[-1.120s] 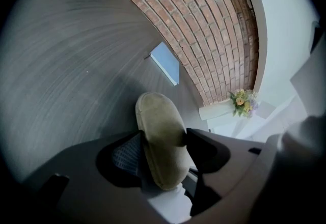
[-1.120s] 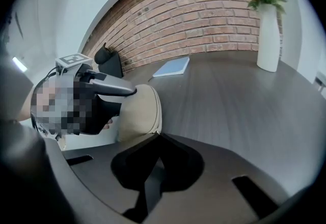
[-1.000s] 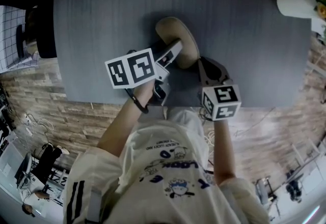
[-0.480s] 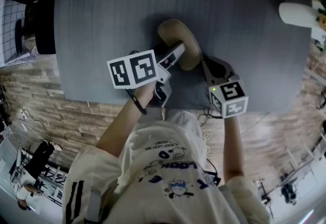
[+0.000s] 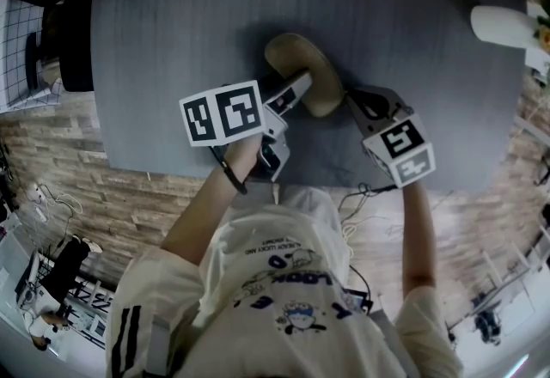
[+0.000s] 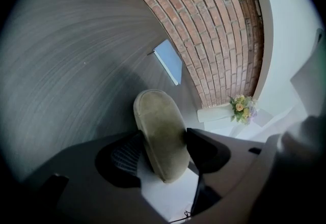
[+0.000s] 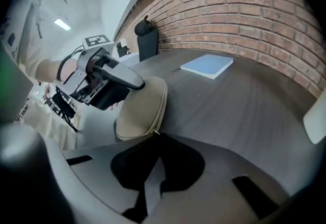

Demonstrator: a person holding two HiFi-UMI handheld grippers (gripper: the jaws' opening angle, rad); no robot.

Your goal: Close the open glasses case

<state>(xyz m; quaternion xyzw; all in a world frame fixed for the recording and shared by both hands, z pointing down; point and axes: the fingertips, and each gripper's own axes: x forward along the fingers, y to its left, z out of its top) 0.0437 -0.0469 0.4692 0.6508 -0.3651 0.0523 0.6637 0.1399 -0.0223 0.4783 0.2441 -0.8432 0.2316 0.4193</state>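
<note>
Glasses case [image 5: 302, 67], tan, lies mid-frame on the grey counter [image 5: 172, 15] in the head view, with the left gripper [image 5: 295, 93] at its lower left and the right gripper [image 5: 351, 98] at its right end.

In the left gripper view, both fingers [image 6: 125, 154] clamp the case [image 6: 158, 126] at lower centre.

In the right gripper view, the fingers [image 7: 178, 162] are closed together. Their tips sit at the zipper pull [image 7: 155, 132] on the case's [image 7: 142, 108] near end.

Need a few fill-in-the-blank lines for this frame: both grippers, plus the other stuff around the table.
1. The left gripper clamps the ___ between its fingers.
2. On the right gripper the fingers are ___.
3. The notebook on the table is ___ in colour.
4. The wall behind the table is made of ___.
Missing words: case; shut; blue; brick.
</note>
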